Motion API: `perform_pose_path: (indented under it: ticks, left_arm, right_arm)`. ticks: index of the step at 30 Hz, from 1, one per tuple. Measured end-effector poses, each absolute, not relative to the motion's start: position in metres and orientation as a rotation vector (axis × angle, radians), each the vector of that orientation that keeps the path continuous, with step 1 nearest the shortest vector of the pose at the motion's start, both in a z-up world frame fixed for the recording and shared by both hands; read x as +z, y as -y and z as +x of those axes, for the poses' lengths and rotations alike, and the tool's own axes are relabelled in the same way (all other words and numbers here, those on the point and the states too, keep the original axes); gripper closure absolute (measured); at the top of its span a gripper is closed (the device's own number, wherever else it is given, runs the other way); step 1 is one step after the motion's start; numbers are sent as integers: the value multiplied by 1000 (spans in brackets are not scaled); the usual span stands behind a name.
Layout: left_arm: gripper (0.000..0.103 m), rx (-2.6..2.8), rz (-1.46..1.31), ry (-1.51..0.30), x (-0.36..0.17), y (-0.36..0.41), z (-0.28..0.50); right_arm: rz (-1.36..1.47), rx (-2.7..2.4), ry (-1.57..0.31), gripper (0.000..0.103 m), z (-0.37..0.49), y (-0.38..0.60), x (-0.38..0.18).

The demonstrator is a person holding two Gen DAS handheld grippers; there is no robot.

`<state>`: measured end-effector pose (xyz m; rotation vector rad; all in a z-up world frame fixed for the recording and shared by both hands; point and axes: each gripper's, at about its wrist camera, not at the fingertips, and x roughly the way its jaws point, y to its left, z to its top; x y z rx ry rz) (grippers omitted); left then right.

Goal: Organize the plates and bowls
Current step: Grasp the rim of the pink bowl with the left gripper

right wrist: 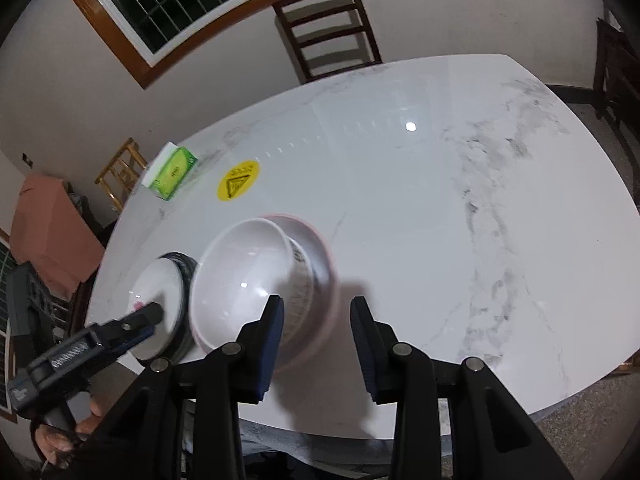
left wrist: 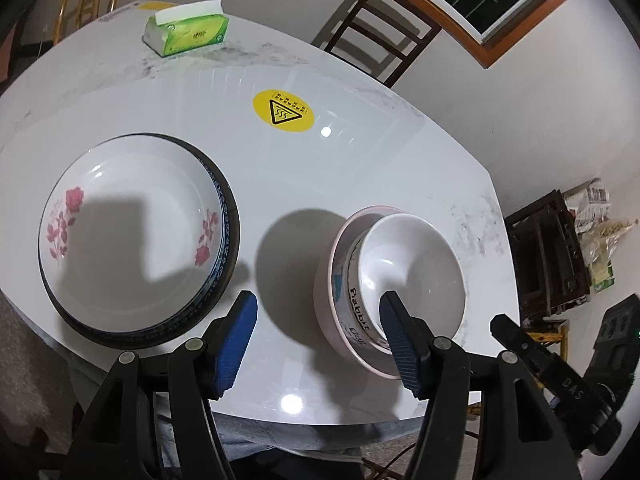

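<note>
On the white marbled counter [left wrist: 360,168] two stacks stand apart. To the left in the left wrist view, a white plate with pink flowers [left wrist: 132,232] lies nested on a dark-rimmed plate [left wrist: 230,240] whose blue-patterned edge shows along the right side. To the right, a plain white bowl [left wrist: 412,264] sits inside a bowl lettered "Rabbit" [left wrist: 358,308], and both rest in a pink bowl [left wrist: 332,312] at the bottom of the stack (the nest leans a little toward the camera).

The left gripper [left wrist: 318,344] hangs released, its blue pads wide apart and pressing on nothing; the right-hand pad overlaps the rim of the bowl stack in the view, while the left-hand pad stands over bare counter between the two stacks.

The right gripper [right wrist: 316,344] is also released, with a moderate gap between its pads and nothing held in it; the bowl stack lies just ahead and to the left of its left-hand pad, blurred.

Farther back on the counter are a round yellow warning sticker [left wrist: 283,111] and a green tissue pack [left wrist: 186,32].
</note>
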<state>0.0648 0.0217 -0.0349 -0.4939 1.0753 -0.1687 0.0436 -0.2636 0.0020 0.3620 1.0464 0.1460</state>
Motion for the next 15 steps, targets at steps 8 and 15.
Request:
perform_pose_path:
  ticks: [8, 15]
  left_arm:
    - [43, -176, -550, -1109, -42, -25, 68]
    - [41, -169, -585, -1127, -48, -29, 67]
  right_arm:
    - [402, 133, -1102, 67, 48, 266, -13]
    - [404, 142, -1135, 67, 52, 263, -21]
